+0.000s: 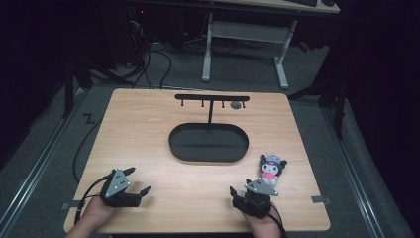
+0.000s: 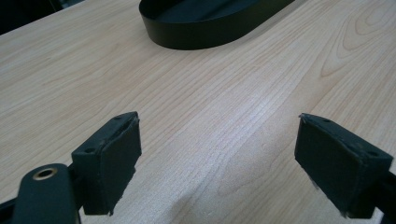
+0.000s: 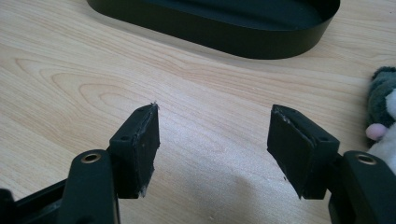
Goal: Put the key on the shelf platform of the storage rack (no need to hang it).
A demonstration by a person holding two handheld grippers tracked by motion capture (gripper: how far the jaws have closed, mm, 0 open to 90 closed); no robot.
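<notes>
Flanking right gripper: plush doll, black tray.

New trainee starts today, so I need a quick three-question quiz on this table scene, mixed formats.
1. True or false: the plush toy lies inside the black oval tray.
2. Which hand-held gripper is nearer the plush toy: A) left hand-held gripper, B) right hand-held gripper?
3. Fill in: both hand-held grippers' jaws stand ____.

Key: 1 false, it lies on the table beside the tray; 2 B; 3 open.
</notes>
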